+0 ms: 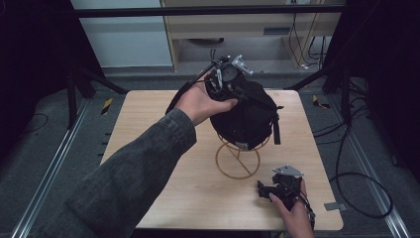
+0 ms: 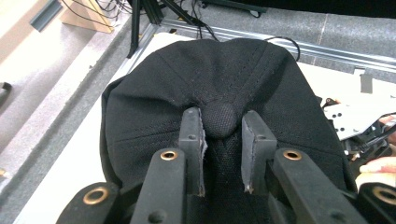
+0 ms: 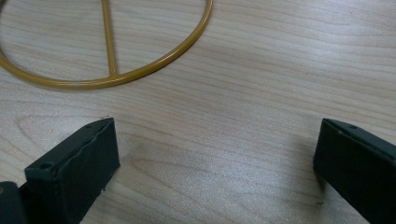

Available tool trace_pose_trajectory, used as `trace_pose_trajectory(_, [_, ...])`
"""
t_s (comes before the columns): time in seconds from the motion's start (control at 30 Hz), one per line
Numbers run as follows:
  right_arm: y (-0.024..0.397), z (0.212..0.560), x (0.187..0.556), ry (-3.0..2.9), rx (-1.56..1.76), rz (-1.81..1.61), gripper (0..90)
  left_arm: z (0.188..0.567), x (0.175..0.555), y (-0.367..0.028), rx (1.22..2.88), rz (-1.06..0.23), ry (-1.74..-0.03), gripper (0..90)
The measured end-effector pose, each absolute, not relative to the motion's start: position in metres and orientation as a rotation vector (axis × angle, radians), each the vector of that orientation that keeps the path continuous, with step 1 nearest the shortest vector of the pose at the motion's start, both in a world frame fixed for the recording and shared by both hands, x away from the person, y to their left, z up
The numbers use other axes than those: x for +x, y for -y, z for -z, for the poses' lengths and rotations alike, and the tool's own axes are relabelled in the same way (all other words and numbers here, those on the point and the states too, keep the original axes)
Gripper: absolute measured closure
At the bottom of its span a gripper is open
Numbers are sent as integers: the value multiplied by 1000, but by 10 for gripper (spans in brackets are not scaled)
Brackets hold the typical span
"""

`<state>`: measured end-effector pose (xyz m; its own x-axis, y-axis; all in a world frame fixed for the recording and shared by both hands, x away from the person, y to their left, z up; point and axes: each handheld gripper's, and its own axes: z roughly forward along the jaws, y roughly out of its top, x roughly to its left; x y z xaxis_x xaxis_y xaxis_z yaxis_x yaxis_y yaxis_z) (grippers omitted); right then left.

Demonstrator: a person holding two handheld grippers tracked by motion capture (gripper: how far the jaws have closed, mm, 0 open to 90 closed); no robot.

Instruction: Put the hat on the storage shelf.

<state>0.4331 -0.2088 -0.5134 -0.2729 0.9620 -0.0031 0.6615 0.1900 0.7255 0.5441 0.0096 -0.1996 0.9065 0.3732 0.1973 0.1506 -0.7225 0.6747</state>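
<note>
A black cap [image 1: 245, 116] sits on a gold wire stand [image 1: 237, 177] at the middle of the wooden table [image 1: 141, 111]. My left gripper [image 1: 224, 83] is on the cap's crown from the far left side. In the left gripper view its jaws pinch the round top button [image 2: 219, 119] of the cap [image 2: 149, 116], and the fabric puckers around them; the left gripper [image 2: 223, 120] is shut on it. My right gripper [image 1: 265, 188] rests low near the table's front right, its jaws wide apart over bare wood [image 3: 215, 140]. The stand's base ring [image 3: 112, 75] lies just ahead of it.
The cap's strap [image 1: 276, 130] hangs down its right side. Black cables [image 1: 364, 183] loop on the grey floor to the right of the table. Metal rails [image 1: 47, 168] run along both sides, and dark frame legs stand at the far corners.
</note>
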Motion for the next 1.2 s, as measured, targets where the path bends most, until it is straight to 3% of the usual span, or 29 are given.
trace_pose_trajectory(1.2, [209,513,433,-2008,1511,-858,3,245,545,-4,2431,-376,-387,704])
